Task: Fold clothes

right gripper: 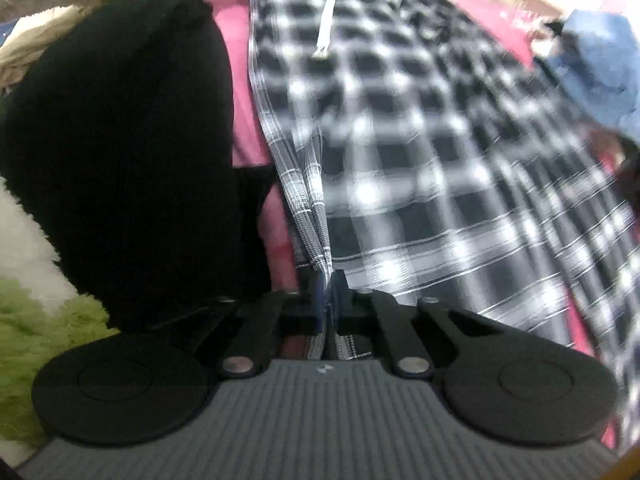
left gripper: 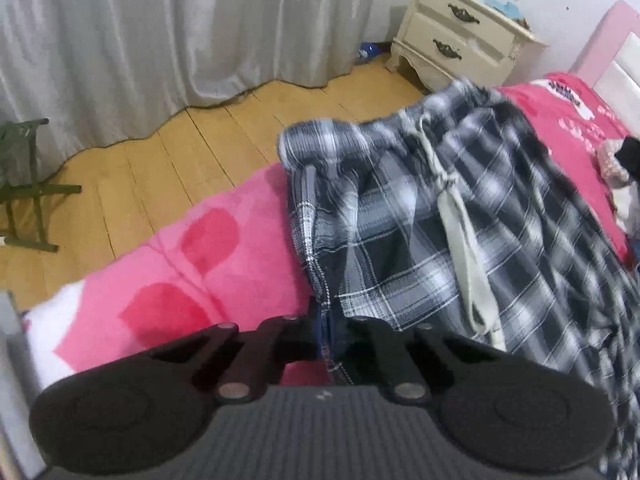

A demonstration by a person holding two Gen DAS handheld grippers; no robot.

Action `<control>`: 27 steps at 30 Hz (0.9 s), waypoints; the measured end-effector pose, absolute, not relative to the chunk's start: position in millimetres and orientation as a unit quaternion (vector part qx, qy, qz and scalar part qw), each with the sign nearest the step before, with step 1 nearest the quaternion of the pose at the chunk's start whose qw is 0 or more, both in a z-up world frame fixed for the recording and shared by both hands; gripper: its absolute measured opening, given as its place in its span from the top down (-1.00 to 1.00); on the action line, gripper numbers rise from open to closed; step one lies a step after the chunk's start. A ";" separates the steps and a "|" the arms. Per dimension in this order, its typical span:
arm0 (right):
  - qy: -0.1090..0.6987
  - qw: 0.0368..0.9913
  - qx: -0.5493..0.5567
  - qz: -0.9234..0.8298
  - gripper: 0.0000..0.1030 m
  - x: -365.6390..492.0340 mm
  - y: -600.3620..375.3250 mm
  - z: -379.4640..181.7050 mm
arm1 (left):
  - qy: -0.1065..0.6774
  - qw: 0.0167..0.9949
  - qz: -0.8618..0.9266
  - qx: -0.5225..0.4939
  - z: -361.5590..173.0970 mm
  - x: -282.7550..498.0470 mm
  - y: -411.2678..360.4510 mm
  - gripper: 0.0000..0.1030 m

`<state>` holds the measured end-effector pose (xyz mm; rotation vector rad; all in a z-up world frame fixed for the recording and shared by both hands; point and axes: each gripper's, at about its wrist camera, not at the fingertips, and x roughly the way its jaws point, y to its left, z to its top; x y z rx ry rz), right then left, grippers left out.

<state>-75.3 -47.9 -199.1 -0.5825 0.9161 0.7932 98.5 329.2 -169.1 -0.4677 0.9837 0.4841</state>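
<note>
Presently the main risk is slippage: each grip takes only thin hem, so a tug could free the plaid trousers (left gripper: 460,216) lying along the bed (left gripper: 168,280) edge. Left gripper (left gripper: 326,336) and right gripper (right gripper: 328,300) are both clamped on that cloth.

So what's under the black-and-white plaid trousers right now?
The black-and-white plaid trousers lie on a pink fleece blanket with red patches, showing beside them. Whatever lies directly beneath the fabric is covered.
</note>
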 end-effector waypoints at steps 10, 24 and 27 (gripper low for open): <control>0.406 0.755 -0.306 0.414 0.96 -102.3 -44.9 -200.2 | 0.471 0.837 0.232 -0.156 -170.6 92.8 331.2 0.92; 0.483 0.790 -0.166 0.340 0.11 -84.1 -110.2 -168.2 | 0.458 0.868 0.194 0.005 -138.6 72.5 301.5 0.35; 0.484 0.826 -0.113 0.265 0.09 -72.3 -162.7 -144.5 | 0.431 0.888 0.158 0.007 -113.8 64.4 274.9 0.35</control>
